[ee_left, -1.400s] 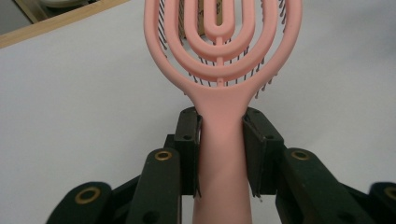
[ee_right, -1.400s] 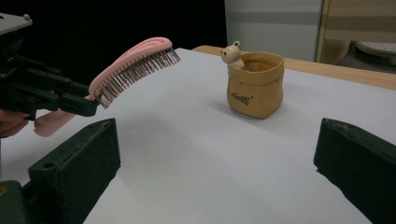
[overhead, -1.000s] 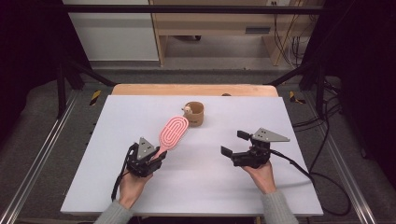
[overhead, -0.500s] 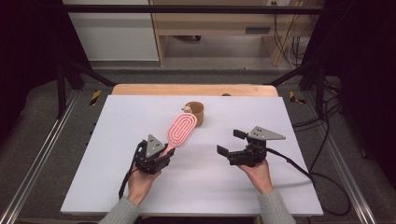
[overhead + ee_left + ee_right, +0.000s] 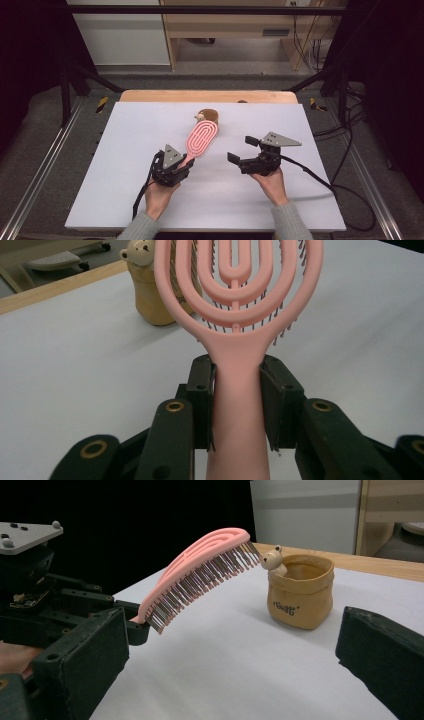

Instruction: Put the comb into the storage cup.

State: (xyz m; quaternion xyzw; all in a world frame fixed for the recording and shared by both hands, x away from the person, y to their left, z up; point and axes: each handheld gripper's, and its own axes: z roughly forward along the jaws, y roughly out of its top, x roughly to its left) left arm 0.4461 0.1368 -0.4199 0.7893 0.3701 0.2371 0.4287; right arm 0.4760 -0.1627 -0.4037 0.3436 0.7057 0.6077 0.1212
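Pink plastic, that hairbrush [image 5: 201, 139]: I have its handle clamped in my left gripper [image 5: 181, 162], head raised off the table [image 5: 125, 190] toward the tan pouch [image 5: 212, 118]. The pouch carries a small bear figure [image 5: 272, 557] at its rim; I can't see inside it. The right gripper view shows the bristles facing down. My right gripper [image 5: 241, 152] hangs open, holding nothing.

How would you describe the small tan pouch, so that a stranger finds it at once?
Look at the white table, near its far edge at the middle. The small tan pouch stands there upright and open, a little bear figure on its rim, beyond the pink hairbrush.
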